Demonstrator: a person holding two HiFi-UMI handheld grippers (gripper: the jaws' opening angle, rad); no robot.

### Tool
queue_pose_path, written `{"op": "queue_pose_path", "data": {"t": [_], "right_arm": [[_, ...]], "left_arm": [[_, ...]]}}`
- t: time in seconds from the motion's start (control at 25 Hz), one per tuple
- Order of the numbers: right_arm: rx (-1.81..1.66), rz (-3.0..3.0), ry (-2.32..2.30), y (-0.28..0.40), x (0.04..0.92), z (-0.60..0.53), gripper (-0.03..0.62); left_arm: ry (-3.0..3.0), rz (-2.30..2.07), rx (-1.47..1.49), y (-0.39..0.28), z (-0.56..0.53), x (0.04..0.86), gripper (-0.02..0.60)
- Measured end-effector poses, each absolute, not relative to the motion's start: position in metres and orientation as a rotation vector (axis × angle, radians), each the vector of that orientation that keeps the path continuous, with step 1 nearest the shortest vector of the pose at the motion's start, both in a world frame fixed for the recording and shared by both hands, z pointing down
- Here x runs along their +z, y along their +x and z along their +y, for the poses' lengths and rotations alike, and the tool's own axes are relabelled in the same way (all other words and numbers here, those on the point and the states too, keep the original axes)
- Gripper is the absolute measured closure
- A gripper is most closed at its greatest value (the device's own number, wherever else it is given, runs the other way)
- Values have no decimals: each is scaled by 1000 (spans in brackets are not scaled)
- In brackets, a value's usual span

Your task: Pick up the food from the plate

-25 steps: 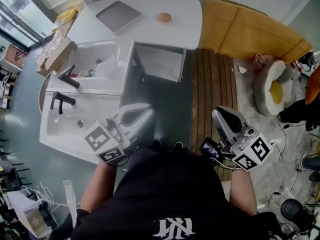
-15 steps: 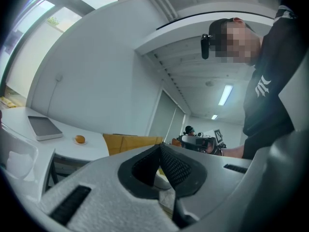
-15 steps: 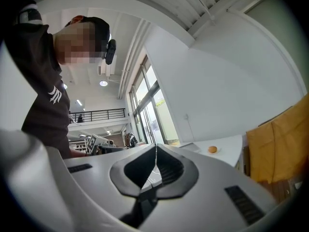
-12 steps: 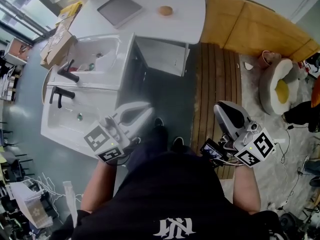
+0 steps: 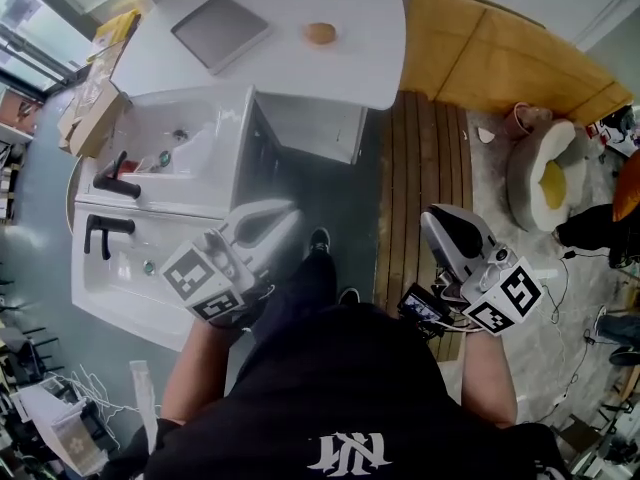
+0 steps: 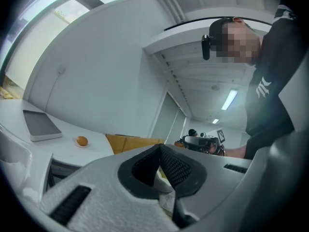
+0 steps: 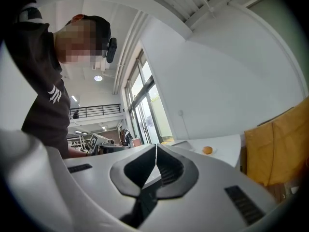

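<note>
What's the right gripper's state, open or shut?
Shut: the right gripper has its fingers touching at the tips, with nothing between them.

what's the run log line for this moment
stage: pick not begun | left hand-held gripper: shut, empty | right hand-held gripper: shut, empty | food: on plate, untouched

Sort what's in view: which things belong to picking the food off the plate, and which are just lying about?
Job: orange food on its small plate, white table, left gripper and right gripper, both with fingers shut and empty.

Lying about: grey flat slab, sinks, black taps, cardboard boxes, round floor cushion.
</note>
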State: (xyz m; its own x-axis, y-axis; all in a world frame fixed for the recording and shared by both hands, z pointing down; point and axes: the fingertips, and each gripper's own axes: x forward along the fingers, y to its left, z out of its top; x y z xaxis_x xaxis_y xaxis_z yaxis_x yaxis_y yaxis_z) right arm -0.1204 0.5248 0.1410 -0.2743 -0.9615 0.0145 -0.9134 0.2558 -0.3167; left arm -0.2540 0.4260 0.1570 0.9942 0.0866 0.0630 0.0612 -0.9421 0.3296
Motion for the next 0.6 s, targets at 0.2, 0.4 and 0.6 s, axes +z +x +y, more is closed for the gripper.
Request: {"op": "queue_pose_path", "data": {"t": [0.2, 0.4, 0.6], "right_arm": [[-378, 2351, -1805, -108, 135, 462, 590], [-378, 2340, -1841, -97, 127, 412, 591], [-373, 2325, -1885, -82, 123, 383, 591]], "left_arm": [[2792, 138, 91, -239, 364, 156, 577], [2779, 160, 85, -227, 309, 157, 577], [2747, 173, 55, -216, 277, 160, 577]]}}
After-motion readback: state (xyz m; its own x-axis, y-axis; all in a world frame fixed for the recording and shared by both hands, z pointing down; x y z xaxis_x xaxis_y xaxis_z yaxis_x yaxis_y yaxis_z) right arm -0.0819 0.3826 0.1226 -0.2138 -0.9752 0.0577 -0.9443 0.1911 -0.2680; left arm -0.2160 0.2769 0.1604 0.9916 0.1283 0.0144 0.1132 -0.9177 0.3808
